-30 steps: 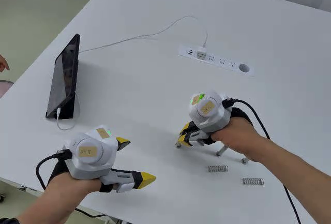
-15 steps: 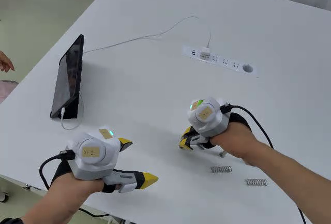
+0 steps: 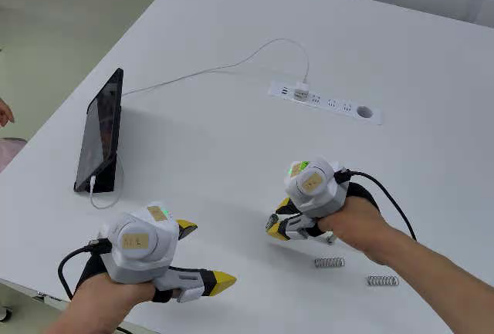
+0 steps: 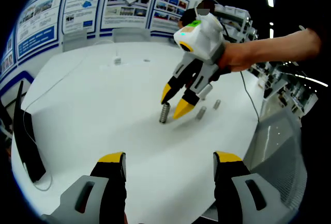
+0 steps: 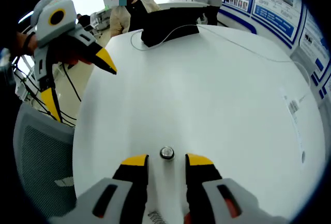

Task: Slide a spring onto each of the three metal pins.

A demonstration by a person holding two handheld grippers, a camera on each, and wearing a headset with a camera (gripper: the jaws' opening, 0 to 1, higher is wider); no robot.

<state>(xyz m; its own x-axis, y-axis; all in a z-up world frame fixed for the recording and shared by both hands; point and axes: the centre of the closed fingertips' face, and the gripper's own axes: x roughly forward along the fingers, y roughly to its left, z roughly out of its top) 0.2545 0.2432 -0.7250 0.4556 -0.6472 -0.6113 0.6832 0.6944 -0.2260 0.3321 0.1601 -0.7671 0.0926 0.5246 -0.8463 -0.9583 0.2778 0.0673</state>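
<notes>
over the wide white table (image 3: pixel 231 141) the white-and-yellow left gripper (image 4: pixel 169 158) hovers at the near edge, jaws wide apart, empty. the matching right gripper (image 5: pixel 167 162) points down, jaws apart astride an upright metal pin (image 5: pixel 166 153) already wearing a coil spring (image 4: pixel 164 113). one loose wire spring (image 3: pixel 329 262) lies flat just behind it, a second loose spring (image 3: pixel 380 280) further right, both far nearer the right hand. a bare metal pin (image 4: pixel 200 112) stands beside.
</notes>
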